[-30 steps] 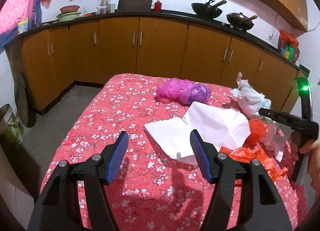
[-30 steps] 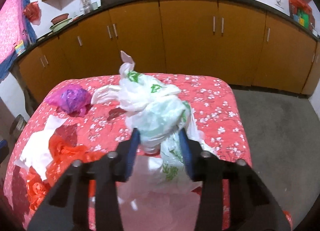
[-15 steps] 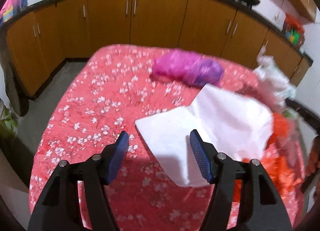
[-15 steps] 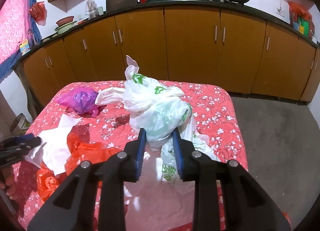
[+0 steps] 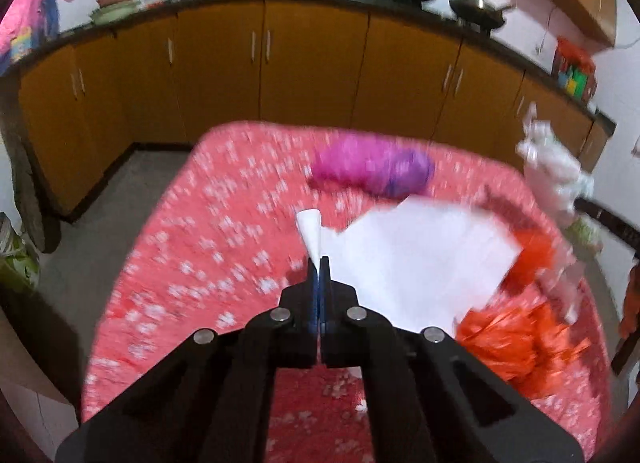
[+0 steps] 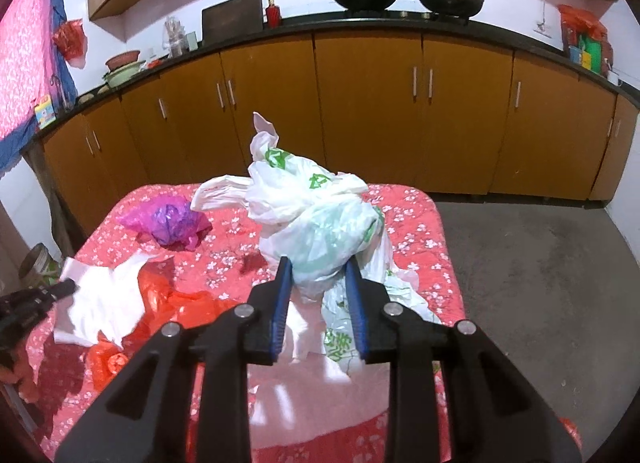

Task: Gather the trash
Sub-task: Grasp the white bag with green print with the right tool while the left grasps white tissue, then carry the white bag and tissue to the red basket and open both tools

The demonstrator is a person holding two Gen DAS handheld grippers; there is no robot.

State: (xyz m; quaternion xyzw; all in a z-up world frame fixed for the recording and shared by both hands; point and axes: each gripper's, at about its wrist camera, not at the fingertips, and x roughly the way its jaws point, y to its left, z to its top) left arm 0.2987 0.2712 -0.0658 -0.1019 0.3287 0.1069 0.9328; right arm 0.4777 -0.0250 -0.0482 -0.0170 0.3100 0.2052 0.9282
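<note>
In the left wrist view, the left gripper (image 5: 319, 263) is clamped on the near corner of the white paper (image 5: 408, 259), a pinched tip sticking up past its pads. A second ago its jaws stood wide over bare cloth; they have just closed. The purple bag (image 5: 372, 171) lies untouched toward the far edge of the red-clothed table (image 5: 192, 255), the orange plastic (image 5: 504, 339) by the right edge. In the right wrist view, the right gripper (image 6: 320, 283) squeezes the white and green bag bundle (image 6: 320, 223), raised a little higher than before. I judge collection barely begun: two pieces gripped, nothing binned.
</note>
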